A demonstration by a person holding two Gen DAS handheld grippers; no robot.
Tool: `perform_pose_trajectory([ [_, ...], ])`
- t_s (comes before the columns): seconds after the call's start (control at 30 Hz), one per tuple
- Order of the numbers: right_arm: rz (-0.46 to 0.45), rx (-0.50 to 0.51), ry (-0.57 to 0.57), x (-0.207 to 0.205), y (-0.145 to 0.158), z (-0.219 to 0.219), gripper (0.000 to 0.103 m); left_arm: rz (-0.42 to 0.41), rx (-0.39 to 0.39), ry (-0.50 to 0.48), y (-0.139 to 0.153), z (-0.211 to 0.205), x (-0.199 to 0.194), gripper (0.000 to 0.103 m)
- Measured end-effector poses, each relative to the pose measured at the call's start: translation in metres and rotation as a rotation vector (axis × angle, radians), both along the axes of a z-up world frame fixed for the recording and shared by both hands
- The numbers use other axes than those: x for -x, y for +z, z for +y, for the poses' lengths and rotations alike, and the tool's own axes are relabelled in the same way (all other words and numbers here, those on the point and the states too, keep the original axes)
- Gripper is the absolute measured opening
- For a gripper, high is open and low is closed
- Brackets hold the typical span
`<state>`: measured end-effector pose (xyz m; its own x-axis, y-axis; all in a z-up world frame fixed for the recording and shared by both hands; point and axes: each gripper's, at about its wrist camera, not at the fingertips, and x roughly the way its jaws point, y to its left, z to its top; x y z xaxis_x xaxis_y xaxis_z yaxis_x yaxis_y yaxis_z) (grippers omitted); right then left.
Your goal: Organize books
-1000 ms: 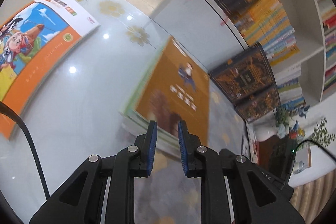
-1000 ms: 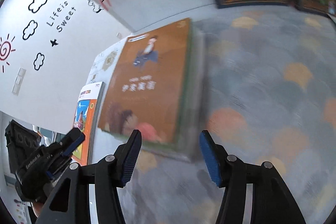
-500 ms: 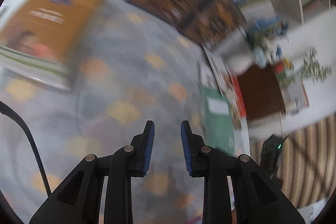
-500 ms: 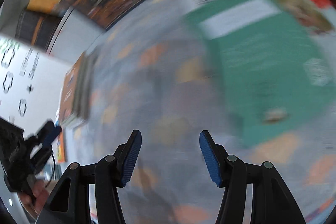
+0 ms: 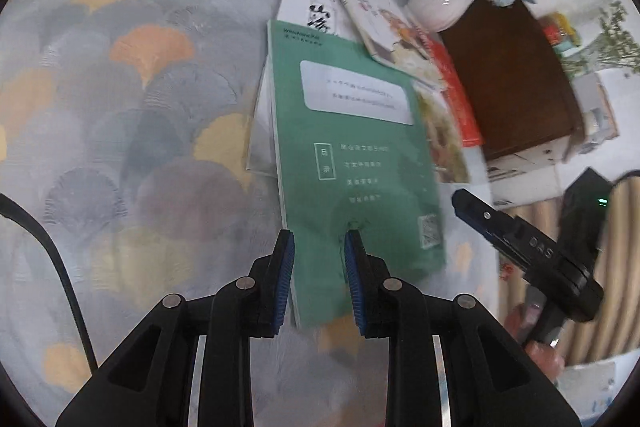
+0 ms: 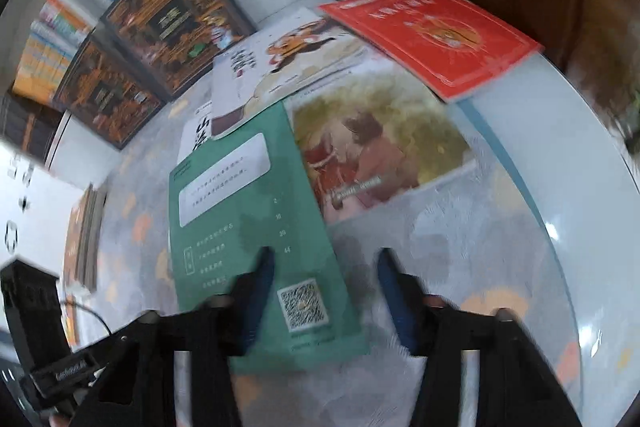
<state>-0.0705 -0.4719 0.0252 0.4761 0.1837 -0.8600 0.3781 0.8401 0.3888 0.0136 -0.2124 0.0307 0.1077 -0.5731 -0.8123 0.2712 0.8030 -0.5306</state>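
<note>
Grippers, earlier over orange book, seemingly over green book (image 5: 352,163).

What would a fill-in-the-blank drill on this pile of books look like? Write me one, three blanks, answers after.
1. The book nearest both grippers has a ____ cover with a QR code.
2. The white vase holds ____.
3. The red book lies on the side of the pile nearest the ____.

Missing words: green; flowers; vase
</note>
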Motion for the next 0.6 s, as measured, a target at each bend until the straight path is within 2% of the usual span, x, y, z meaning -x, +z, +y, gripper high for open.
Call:
perform_pose_trajectory([
  [0.1, 0.029, 0.044, 0.022, -0.003, -0.012, 0.005, 0.031, -0.015, -0.012, 0.037, -0.005, -0.002, 0.003, 0.023],
  [0.2, 0.024, -0.054, 0.036, 0.002, -0.021, 0.007, 0.033, -0.013, -0.001, 0.045, -0.005, -0.003, 0.008, 0.023],
  [0.33, 0.023, -0.039, 0.106, 0.013, -0.021, 0.018, 0.033, 0.006, 0.008, 0.017, -0.005, -0.006, 0.019, 0.023],
  [0.5, 0.051, -0.082, 0.182, 0.045, -0.021, 0.025, 0.033, 0.007, -0.012, -0.007, -0.003, -0.008, 0.043, 0.023],
  [0.6, 0.068, -0.103, 0.192, 0.057, -0.023, 0.02, 0.033, -0.079, -0.059, 0.046, 0.009, 0.006, 0.044, 0.023],
])
